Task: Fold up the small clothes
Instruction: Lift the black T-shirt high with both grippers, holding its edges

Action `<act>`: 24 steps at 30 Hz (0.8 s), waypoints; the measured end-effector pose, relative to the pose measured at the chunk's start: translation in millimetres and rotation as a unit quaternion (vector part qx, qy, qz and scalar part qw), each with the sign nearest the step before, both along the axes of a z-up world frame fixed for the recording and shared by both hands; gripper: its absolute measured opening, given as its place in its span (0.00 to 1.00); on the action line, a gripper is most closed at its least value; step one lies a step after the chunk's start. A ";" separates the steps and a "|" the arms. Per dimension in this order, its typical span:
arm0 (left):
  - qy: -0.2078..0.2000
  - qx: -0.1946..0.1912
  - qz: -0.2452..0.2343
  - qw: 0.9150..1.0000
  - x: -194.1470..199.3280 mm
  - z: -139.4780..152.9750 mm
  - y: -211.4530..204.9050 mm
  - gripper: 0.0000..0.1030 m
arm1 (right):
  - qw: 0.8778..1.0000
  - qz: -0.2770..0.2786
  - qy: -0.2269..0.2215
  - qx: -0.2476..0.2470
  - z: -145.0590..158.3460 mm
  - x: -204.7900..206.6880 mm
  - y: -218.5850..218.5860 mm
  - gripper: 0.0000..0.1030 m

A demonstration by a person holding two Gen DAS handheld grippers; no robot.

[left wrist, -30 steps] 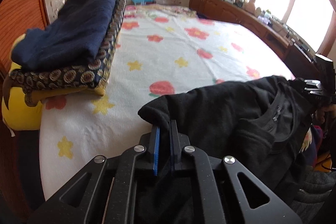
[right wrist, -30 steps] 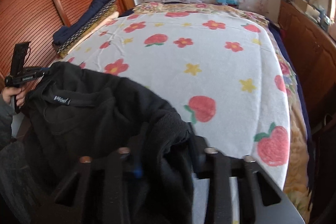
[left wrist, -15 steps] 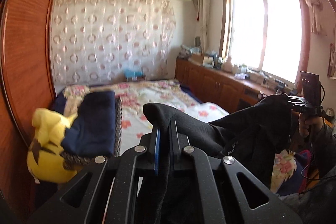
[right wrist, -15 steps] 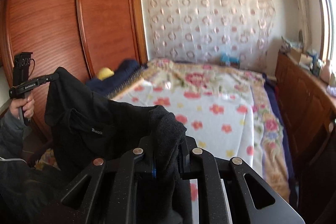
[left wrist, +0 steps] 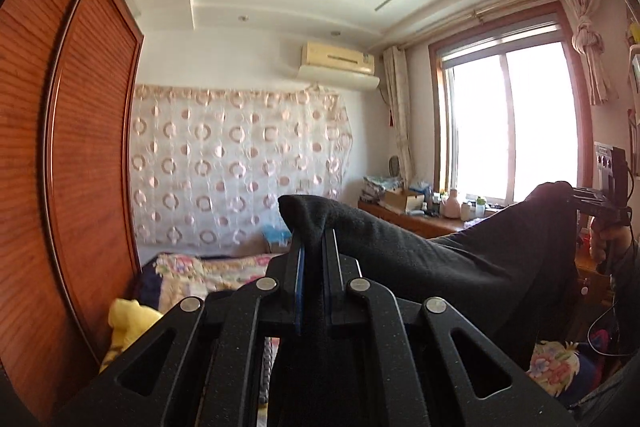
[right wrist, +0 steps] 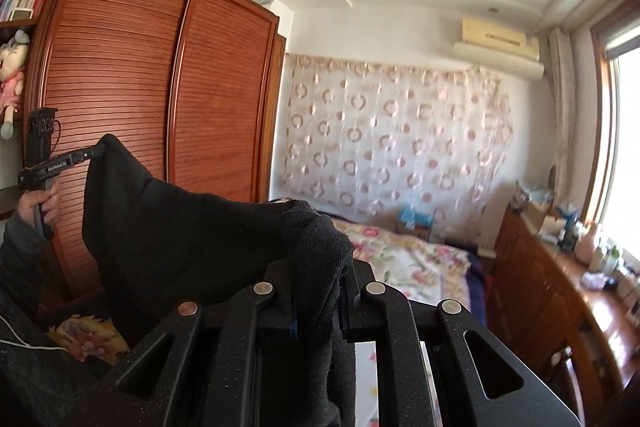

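Observation:
A black garment point(left wrist: 420, 251) hangs stretched in the air between my two grippers, high above the bed. My left gripper point(left wrist: 312, 247) is shut on one corner of it, cloth bulging out above the fingertips. My right gripper point(right wrist: 316, 267) is shut on the other corner, and the black garment point(right wrist: 168, 227) sags between them. In the right wrist view the left gripper point(right wrist: 94, 153) shows at far left pinching the cloth. In the left wrist view the right gripper point(left wrist: 576, 195) shows at far right doing the same.
The bed with a floral cover point(right wrist: 404, 259) lies below and ahead. A yellow plush toy point(left wrist: 128, 323) sits at the bed's left by the wooden wardrobe point(right wrist: 160, 99). A cluttered wooden sideboard point(right wrist: 560, 267) runs under the window point(left wrist: 508, 123) on the right.
Both grippers have lifted the black garment well up off the bed and tilted upward. The views now show the walls and ceiling. The folded pile has dropped out of sight.

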State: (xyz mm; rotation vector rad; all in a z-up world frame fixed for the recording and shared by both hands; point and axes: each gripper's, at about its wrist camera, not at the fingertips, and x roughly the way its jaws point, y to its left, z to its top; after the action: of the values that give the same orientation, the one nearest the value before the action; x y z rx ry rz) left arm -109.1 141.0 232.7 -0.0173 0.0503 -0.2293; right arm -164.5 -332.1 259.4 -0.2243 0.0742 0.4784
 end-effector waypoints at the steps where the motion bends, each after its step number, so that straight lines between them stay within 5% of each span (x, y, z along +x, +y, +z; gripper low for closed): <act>1: -0.010 0.001 0.002 1.000 -1.8 6.0 0.8 0.07 | 1.000 -0.003 -0.008 -0.001 3.0 -5.4 2.4 0.13; 6: -0.041 0.010 0.007 0.999 -11.7 27.2 -2.7 0.07 | 0.999 -0.008 -0.051 -0.011 16.9 -33.3 19.9 0.13; 14: -0.028 0.021 0.025 0.999 32.5 27.0 -6.0 0.07 | 0.995 -0.040 -0.083 -0.035 -17.6 -23.9 31.5 0.13; 19: 0.037 0.032 0.041 0.998 121.8 -14.7 -17.2 0.07 | 0.996 -0.071 -0.037 -0.050 -37.1 44.1 35.8 0.13; 24: 0.138 0.054 0.048 0.988 255.3 -106.7 -38.7 0.07 | 0.992 -0.086 0.043 -0.079 -106.0 172.4 43.4 0.13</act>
State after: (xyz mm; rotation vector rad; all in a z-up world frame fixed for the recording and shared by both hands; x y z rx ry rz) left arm 146.2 102.4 125.9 0.0568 0.3381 -0.1254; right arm 7.8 -288.7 153.4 -0.3488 0.2147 0.3106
